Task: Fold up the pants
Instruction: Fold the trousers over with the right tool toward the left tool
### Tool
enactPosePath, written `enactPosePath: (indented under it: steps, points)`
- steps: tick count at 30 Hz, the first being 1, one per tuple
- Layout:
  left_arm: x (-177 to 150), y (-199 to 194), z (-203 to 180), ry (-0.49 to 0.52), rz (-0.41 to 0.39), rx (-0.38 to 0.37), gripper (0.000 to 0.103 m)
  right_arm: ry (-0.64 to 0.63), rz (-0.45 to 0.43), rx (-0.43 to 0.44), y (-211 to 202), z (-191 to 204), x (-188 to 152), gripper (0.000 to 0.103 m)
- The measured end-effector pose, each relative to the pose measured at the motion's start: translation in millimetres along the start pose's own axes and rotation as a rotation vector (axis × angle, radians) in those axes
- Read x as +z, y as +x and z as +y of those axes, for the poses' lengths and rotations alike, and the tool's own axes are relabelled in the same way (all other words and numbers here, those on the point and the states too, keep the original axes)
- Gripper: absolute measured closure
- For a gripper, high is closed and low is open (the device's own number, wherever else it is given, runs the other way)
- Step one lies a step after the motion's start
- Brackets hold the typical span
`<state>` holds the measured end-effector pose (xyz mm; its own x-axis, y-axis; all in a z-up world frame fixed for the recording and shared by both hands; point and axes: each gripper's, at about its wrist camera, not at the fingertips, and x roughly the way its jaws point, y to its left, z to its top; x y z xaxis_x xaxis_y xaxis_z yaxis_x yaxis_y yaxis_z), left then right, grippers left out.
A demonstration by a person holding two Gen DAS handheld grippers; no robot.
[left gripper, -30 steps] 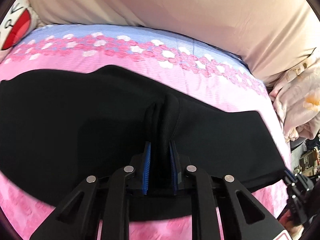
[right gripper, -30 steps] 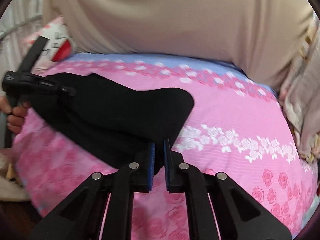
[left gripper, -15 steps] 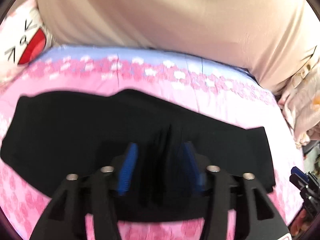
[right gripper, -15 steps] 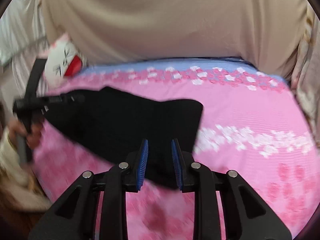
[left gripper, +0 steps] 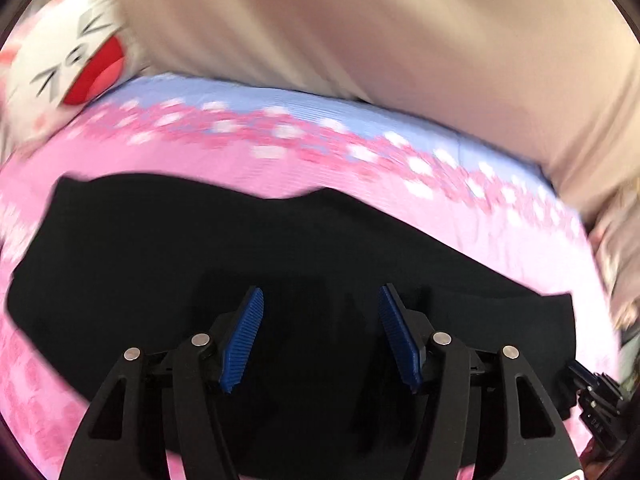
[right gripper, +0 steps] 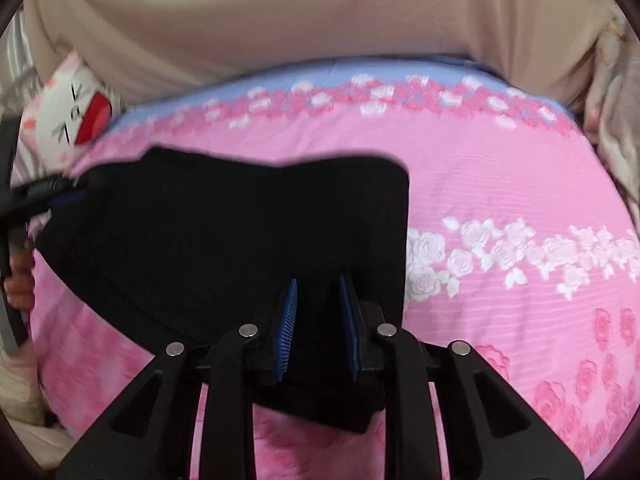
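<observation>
A: Left wrist view. Black pants (left gripper: 280, 264) lie flat in a long band across the pink flowered bedsheet (left gripper: 360, 184). The left gripper (left gripper: 320, 300) sits over the near part of the cloth. Its jaws have just been opening and now stand wide apart; the blue pads (left gripper: 244, 336) touch nothing, with only flat fabric under the gap.

B: Noted. Anything at the edges?

A: The right gripper (left gripper: 600, 396) shows at the lower right, by the end of the pants. A cat-face pillow (left gripper: 76, 68) is at the upper left, and a beige blanket (left gripper: 380, 32) fills the far side. The picture is blurred.

B: Right wrist view?

A: The right gripper (right gripper: 318, 292) is parted a little, over the near corner of the pants (right gripper: 240, 232). Whether the pads press the fabric, I cannot tell. The folded end lies square on the bedsheet (right gripper: 500, 184). The left gripper (right gripper: 56, 194) is at the far left edge of the cloth, with a hand (right gripper: 18, 276) below it.
</observation>
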<state>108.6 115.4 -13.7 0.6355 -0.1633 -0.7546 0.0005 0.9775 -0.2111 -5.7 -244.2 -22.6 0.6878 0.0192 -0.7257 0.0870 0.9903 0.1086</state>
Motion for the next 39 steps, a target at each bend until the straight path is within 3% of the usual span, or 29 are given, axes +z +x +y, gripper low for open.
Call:
enactPosePath:
  steps: [3, 4, 7, 9, 11, 13, 18, 23, 24, 25, 27, 30, 34, 35, 37, 39]
  points:
    - [-7, -37, 73, -0.128, -0.077, 0.117, 0.026, -0.019, -0.066, -0.01, -19, 13, 6, 0.078]
    - [-11, -50, 106, -0.191, -0.095, 0.181, 0.026, -0.028, -0.072, -0.019, -21, 17, 8, 0.078]
    - [-26, -69, 183, -0.373, -0.106, 0.257, 0.022, -0.044, -0.058, -0.011, -14, 29, 10, 0.078]
    - [-39, -69, 221, -0.492, -0.089, 0.244, 0.022, -0.048, -0.043, 0.012, -8, 42, 7, 0.078]
    - [-48, -59, 243, -0.569, -0.049, 0.185, 0.022, -0.061, -0.027, 0.032, 1, 59, 8, 0.078]
    - [-52, -49, 251, -0.603, -0.022, 0.128, 0.022, -0.08, -0.012, 0.043, 6, 75, 6, 0.078]
    - [-35, -27, 241, -0.56, -0.066, 0.179, 0.021, -0.119, 0.003, 0.044, 2, 103, 4, 0.078]
    - [-15, -11, 253, -0.564, -0.123, 0.2, 0.027, -0.116, 0.002, 0.013, -2, 104, 2, 0.075]
    - [-12, -8, 254, -0.566, -0.128, 0.208, 0.039, -0.112, 0.003, 0.008, -3, 103, 2, 0.075]
    - [-9, -6, 255, -0.561, -0.128, 0.231, 0.061, -0.109, 0.005, 0.001, -2, 102, 2, 0.075]
    - [-5, -4, 257, -0.549, -0.152, 0.205, 0.084, -0.096, 0.007, -0.008, -1, 99, 2, 0.075]
    - [3, -10, 248, -0.508, -0.163, 0.211, 0.09, -0.072, 0.008, -0.013, 0, 93, 3, 0.075]
    - [22, -38, 202, -0.367, -0.249, 0.245, 0.091, -0.043, -0.005, -0.018, -2, 82, 4, 0.074]
    - [30, -50, 179, -0.312, -0.283, 0.229, 0.091, -0.032, -0.01, -0.021, -3, 78, 4, 0.073]
    - [40, -72, 131, -0.204, -0.332, 0.18, 0.091, 0.0, -0.025, -0.028, -6, 65, 3, 0.058]
    - [47, -86, 81, -0.099, -0.368, 0.126, 0.091, 0.035, -0.047, -0.042, -11, 50, 0, 0.057]
